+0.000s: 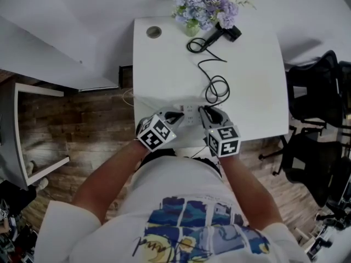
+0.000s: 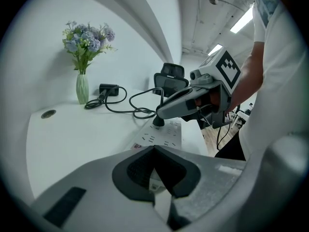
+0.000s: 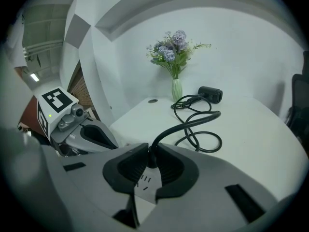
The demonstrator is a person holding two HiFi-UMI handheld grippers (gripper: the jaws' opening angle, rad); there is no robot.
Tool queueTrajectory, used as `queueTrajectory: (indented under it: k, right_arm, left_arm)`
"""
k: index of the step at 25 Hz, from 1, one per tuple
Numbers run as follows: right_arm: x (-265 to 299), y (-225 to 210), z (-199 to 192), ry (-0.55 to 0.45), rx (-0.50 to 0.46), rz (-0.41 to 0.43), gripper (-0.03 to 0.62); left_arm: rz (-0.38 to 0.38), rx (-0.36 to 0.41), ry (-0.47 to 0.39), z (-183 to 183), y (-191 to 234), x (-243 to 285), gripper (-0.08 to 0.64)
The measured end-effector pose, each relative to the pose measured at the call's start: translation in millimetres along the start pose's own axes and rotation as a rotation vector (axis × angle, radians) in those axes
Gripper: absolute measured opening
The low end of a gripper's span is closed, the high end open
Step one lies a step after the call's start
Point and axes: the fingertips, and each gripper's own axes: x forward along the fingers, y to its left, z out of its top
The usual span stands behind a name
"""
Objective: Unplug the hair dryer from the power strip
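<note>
Table: we're at a white rectangular table (image 1: 164, 64), power strip at the near edge.
Power strip: white multi-socket plastic strip (image 1: 189, 115), lying flat between our two grippers.
Plug: black hair-dryer plug (image 3: 150, 154), seated upright in a socket of the strip.
Right gripper (image 3: 148, 151): jaws narrowed onto the plug, dark pads against both its sides.
Left gripper (image 2: 153, 148): fingertips drawn together at the strip's end. The strip shows in the gap behind them, and we can't tell if it's pinched.
Cable: black cord (image 1: 216, 86) loops loosely from the plug across the table.
Hair dryer: black hair dryer (image 1: 225, 32) on its side at the far edge, well apart from the strip.
Vase: pale green glass vase (image 3: 176, 90) of purple flowers, just beside the dryer.
</note>
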Motion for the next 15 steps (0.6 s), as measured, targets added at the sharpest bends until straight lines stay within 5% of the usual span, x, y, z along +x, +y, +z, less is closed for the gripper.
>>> queueTrajectory:
  k: [15]
  right_arm:
    - [-20,12,37,-0.058,-0.115,-0.015,0.054]
  left_arm:
    - [0.012,0.023,0.048,0,-1,0,0.000]
